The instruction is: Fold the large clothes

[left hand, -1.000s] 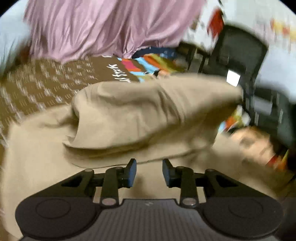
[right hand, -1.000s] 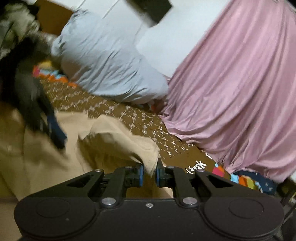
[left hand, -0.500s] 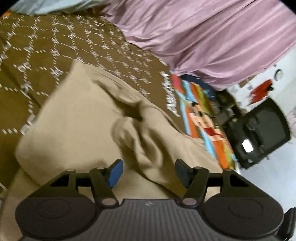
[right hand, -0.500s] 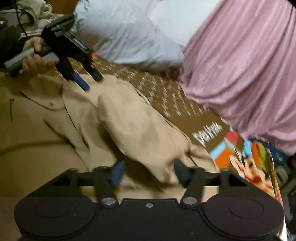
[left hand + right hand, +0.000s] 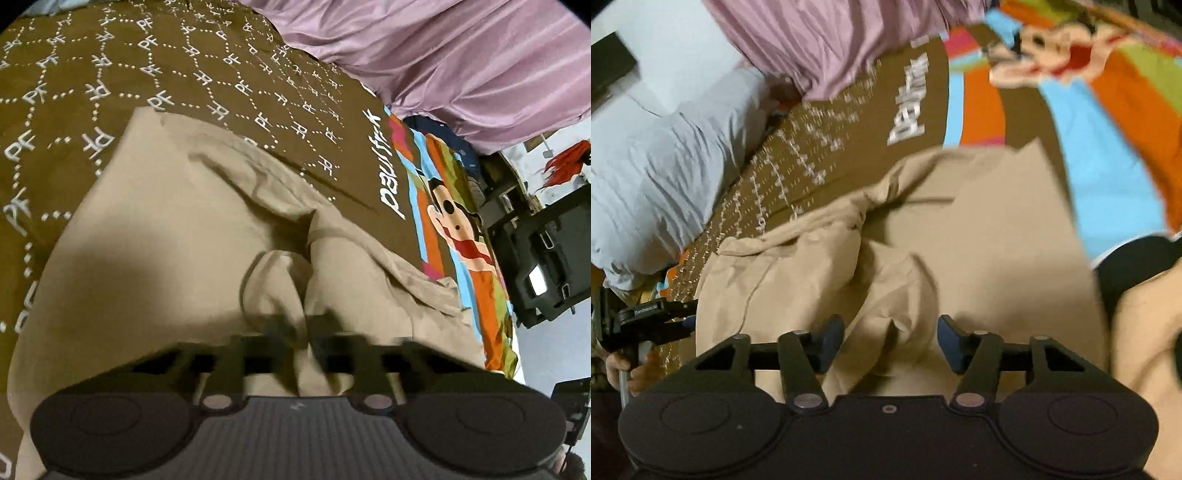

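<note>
A tan garment [image 5: 177, 236] lies rumpled on the brown patterned bedspread [image 5: 110, 66]. In the left wrist view my left gripper [image 5: 301, 334] is motion-blurred, its jaws close together with a raised fold of the tan cloth between them. In the right wrist view the same garment [image 5: 997, 229] fills the middle. My right gripper [image 5: 890, 341] is open, its blue-padded fingers [image 5: 833, 338] straddling a bunched fold without pinching it. The left gripper [image 5: 653, 321] and the hand holding it show at the far left of that view.
A pink curtain [image 5: 461, 51] hangs behind the bed. A colourful cartoon blanket [image 5: 454, 221] lies along the bed's right side. A black chair [image 5: 546, 254] stands beyond it. A pale blue pillow [image 5: 653, 177] lies at the left. A bare leg [image 5: 1145, 350] is at the right.
My left gripper has closed from wide open onto a fold of the tan garment. My right gripper let go a second ago, has stayed open and has swung right over the cloth.
</note>
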Demonstrator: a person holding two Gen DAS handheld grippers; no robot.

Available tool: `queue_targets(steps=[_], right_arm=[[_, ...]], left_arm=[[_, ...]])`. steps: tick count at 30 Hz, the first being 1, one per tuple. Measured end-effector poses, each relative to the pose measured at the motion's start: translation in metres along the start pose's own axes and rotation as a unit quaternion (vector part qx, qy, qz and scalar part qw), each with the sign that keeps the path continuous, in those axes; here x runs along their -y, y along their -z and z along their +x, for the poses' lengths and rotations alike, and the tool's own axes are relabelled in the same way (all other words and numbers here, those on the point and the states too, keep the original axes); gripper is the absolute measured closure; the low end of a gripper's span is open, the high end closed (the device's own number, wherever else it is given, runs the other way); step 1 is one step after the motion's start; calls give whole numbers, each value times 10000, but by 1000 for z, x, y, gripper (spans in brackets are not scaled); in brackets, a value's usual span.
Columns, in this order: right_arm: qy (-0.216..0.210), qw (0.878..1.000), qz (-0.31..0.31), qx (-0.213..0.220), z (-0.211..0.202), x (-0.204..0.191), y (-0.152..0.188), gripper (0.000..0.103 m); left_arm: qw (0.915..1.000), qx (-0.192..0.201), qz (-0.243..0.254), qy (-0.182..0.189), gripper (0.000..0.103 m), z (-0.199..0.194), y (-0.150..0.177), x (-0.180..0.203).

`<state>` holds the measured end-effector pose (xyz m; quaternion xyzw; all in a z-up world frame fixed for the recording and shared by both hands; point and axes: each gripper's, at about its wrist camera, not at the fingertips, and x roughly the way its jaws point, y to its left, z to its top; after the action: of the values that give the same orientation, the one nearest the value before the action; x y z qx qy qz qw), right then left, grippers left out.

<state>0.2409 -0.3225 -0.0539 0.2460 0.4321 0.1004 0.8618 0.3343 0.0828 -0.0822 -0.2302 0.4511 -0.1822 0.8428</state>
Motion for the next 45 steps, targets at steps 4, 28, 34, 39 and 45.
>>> queue_targets(steps=[4,28,34,39,45], right_arm=[[463,9962,-704,198,22,-17,-12,91],[1445,9353,-2671,1816,16,-74,-38,64],[914,9085,-3710,1693,53,-124,-16,56],[1330,8884,-4210,1257,111,-119,-2,56],[1301,8918,-4169,1184,127,-110,5,55]], left_arm=[[9926,649,702,-750,102,-3,-1,23],[9663,1607,1700,-1074,42,-47,25,60],[9436,1214,2767,-1353,44,4,30,110],[9441,478,2733,-1781,49,62,31,97],[9472,480,2693,-1671,45,53,35,92]])
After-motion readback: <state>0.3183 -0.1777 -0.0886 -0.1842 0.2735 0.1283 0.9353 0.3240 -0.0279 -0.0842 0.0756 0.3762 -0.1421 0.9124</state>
